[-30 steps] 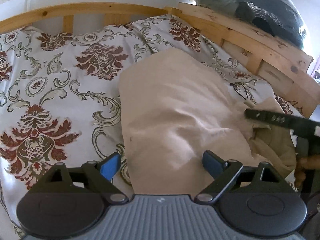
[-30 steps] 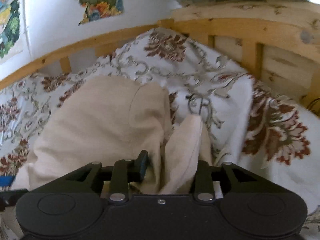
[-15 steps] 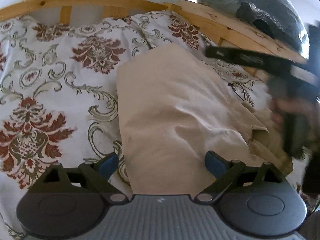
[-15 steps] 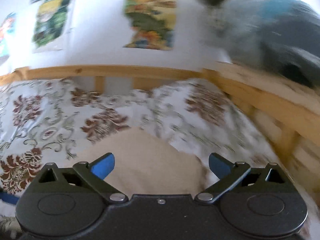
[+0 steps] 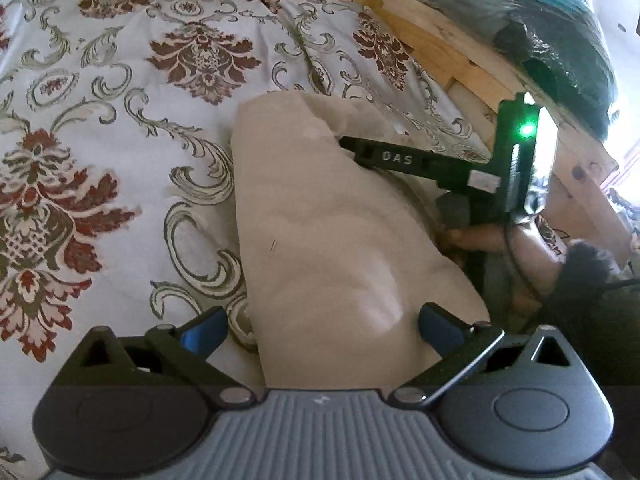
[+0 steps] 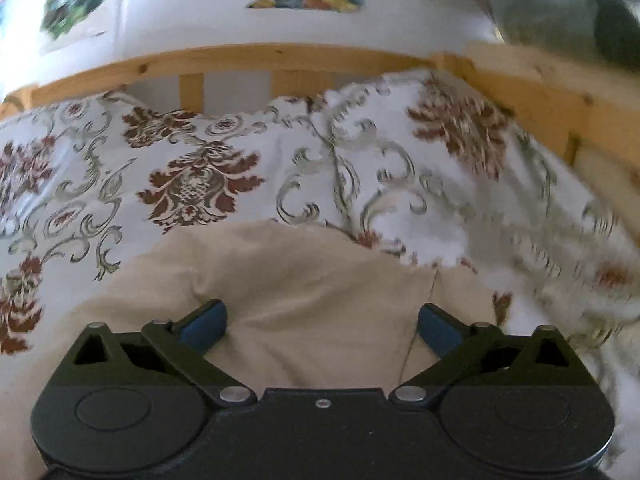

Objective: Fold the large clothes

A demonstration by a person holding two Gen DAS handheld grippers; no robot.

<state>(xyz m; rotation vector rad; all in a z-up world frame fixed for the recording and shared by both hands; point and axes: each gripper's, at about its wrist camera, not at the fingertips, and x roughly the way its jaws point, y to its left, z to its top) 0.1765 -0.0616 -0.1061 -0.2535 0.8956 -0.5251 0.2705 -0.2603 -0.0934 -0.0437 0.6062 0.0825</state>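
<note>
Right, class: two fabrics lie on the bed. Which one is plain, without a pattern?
The beige garment lying on top. It is one flat colour, while the bedspread beneath it carries red floral medallions and grey-green scrolls.

Matt beige cloth garment (image 5: 332, 232), printed cotton bedspread (image 5: 120, 120), knotty wooden bedframe (image 6: 280, 56)

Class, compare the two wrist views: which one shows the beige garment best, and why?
Left wrist view: the beige garment shows sharply along its length on the floral bedspread. The right wrist view is blurred and shows only its rumpled near part.
</note>
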